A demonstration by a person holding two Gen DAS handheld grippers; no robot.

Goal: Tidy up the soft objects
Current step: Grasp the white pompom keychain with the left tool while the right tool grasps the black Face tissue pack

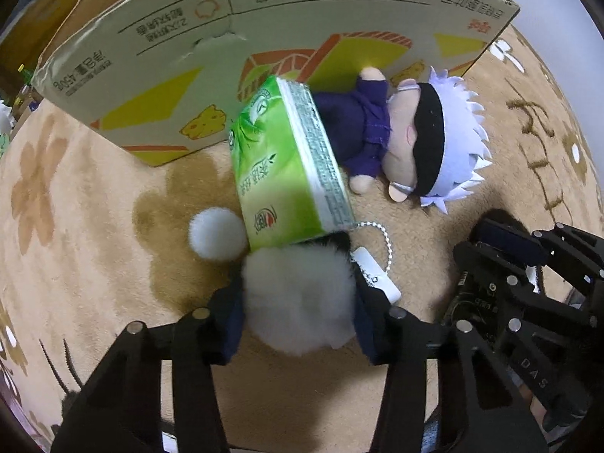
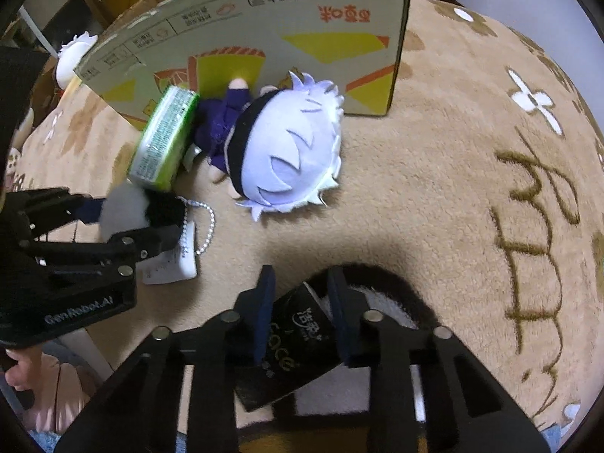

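The left hand-held gripper (image 1: 298, 302) is closed on a pompom (image 1: 298, 298), the carton (image 1: 264, 37) straight ahead. The right hand-held gripper (image 2: 302, 313) pinches a black pack (image 2: 298, 343).

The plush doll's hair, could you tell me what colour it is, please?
Pale lavender-white, spiky plush doll's hair, above a black blindfold band; the right wrist view shows it best.

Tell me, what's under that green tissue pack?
The green tissue pack leans on the purple-clothed plush doll, covering its legs. Its lower end overlaps a white-and-black fluffy toy.
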